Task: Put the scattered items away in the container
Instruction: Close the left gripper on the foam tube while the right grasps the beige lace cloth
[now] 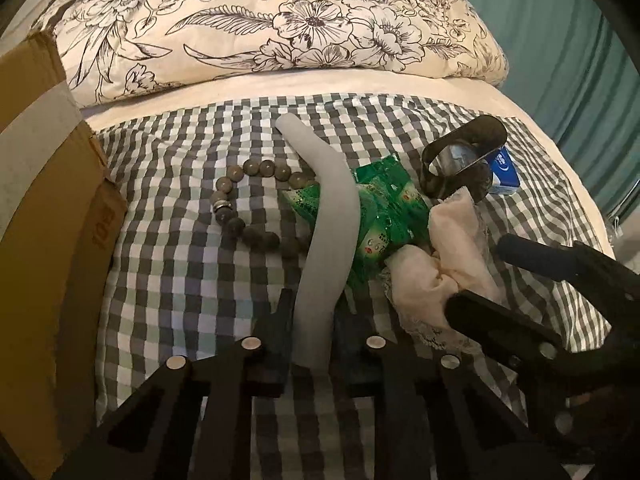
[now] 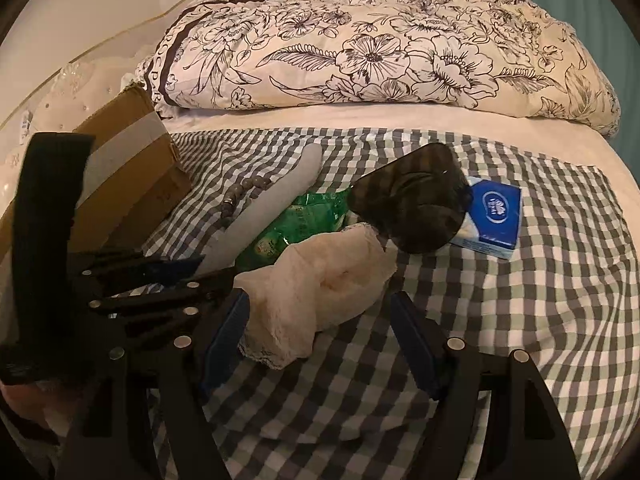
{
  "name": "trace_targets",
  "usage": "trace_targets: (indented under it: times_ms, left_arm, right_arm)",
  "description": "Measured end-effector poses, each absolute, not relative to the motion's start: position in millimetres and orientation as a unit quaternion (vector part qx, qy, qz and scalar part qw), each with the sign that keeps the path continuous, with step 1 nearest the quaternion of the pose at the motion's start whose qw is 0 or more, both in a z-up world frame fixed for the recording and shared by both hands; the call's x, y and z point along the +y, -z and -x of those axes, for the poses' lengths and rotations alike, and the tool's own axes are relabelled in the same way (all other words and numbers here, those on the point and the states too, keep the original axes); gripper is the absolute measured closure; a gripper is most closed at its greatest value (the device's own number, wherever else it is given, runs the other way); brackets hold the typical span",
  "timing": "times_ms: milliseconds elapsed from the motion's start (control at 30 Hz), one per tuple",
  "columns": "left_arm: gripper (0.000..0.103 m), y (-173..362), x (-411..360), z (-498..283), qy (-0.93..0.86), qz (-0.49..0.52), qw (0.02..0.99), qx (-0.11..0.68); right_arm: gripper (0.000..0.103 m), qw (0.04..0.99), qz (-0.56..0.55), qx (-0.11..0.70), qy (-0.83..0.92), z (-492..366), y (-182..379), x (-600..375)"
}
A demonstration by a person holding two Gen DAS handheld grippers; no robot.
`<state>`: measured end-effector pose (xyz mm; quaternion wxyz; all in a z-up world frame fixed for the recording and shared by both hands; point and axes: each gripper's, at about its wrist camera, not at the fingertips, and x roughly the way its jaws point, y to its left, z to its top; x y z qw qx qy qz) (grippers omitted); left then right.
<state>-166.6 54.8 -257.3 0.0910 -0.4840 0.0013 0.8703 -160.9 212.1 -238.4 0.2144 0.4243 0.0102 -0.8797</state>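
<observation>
A long pale grey strip lies curved over the checked cloth, and my left gripper is shut on its near end. Beside it are a bead bracelet, a green packet, a cream lace cloth, a dark hair claw and a blue tissue pack. My right gripper stands open with the lace cloth between its fingers; whether the left pad touches it I cannot tell. A cardboard box stands at the left.
A folded floral quilt lies across the far side of the bed. The checked cloth is bare to the right of the tissue pack. Both grippers work close together near the cloth. A teal curtain hangs at the far right.
</observation>
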Motion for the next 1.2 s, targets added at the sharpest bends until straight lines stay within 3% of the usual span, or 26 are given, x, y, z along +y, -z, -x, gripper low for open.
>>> trace_targets:
  times_ms: [267,333,400,467,567,1200]
  left_arm:
    - [0.086,230.6,33.3,158.7,-0.883,0.462,0.077,-0.021]
    - [0.086,222.8,29.2,156.9,-0.887,0.454,0.074,-0.024]
    - [0.086,216.2,26.4,154.9,-0.891,0.448,0.071,-0.027]
    - [0.086,210.4,25.1,153.2,-0.894,0.442,0.070,-0.024]
    - [0.086,203.4,26.5,148.9,-0.897,0.436,0.067,-0.016]
    - [0.086,142.5,27.1,105.7,-0.922,0.379,0.075,-0.001]
  right_arm:
    - [0.034,0.206,-0.442,0.018,0.873,165.3,246.9,199.5]
    - [0.051,0.201,-0.444,0.027,0.873,163.4,247.1,198.5]
    - [0.075,0.199,-0.448,0.030,0.871,162.0,246.3,199.6]
    - [0.086,0.201,-0.451,0.027,0.869,159.9,245.4,201.0]
    - [0.090,0.190,-0.444,0.030,0.875,154.0,239.2,203.5]
    - [0.090,0.149,-0.388,0.017,0.910,111.8,173.6,218.7]
